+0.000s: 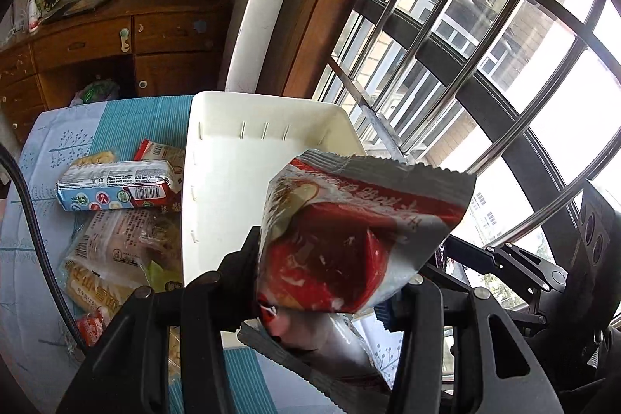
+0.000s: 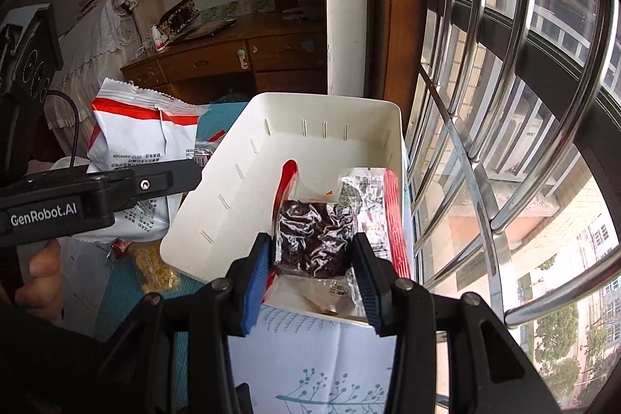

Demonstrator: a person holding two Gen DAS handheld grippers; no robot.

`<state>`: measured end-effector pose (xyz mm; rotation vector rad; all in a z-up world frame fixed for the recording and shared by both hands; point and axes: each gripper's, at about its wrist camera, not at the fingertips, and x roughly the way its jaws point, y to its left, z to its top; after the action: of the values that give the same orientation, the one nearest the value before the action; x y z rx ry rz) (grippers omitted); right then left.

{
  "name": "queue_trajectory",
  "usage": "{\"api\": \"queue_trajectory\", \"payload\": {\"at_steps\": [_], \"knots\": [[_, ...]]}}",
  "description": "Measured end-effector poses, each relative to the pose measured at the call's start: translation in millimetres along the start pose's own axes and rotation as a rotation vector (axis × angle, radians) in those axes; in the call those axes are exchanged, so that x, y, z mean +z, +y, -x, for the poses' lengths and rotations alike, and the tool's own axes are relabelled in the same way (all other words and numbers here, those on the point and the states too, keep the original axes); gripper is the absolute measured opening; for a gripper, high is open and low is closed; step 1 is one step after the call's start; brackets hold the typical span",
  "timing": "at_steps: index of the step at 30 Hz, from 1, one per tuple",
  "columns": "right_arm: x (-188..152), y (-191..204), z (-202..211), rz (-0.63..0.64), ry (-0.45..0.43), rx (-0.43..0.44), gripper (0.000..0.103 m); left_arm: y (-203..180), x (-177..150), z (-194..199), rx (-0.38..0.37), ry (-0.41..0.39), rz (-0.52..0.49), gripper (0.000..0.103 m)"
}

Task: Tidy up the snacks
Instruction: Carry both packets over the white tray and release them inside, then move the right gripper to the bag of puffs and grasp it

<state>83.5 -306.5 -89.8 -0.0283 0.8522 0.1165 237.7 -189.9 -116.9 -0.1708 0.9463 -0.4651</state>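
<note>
Over the white bin by the window, we carry two snacks at once.

Our right hand-held gripper point(image 2: 312, 268) pinches a dark snack packet point(image 2: 315, 243) low over the bin point(image 2: 233, 189), ready to drop; our left hand-held gripper point(image 1: 330, 282) clamps a red-and-white bag point(image 1: 349, 239) alongside, waiting. More snacks point(image 1: 112, 189) lie on the surface point(image 1: 42, 150).

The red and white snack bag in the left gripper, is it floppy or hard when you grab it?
Probably floppy: the red and white snack bag looks crumpled and dented where the left gripper pinches it. It is likely light, since it stands up from one low pinch without drooping much. The glossy film could be a bit slippery, so a loose grip might let it slide.
</note>
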Motion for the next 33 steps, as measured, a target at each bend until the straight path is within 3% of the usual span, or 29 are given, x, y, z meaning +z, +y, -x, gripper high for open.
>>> {"api": "queue_trajectory", "payload": {"at_steps": [2,6,22,33], "knots": [[5,-4,-3,0.017,-0.005,0.017,0.043,-2,2,-3,0.021,0.000,0.006,0.049],[13,-7,-9,0.031,-0.006,0.038,0.045,-4,3,-4,0.035,0.002,0.011,0.078],[3,-22,-19,-0.081,0.050,0.092,0.052,10,-5,9,0.095,0.012,0.075,0.080],[-9,-16,-24,-0.198,0.116,0.164,0.052,44,-30,39,0.158,0.025,0.107,0.080]]}}
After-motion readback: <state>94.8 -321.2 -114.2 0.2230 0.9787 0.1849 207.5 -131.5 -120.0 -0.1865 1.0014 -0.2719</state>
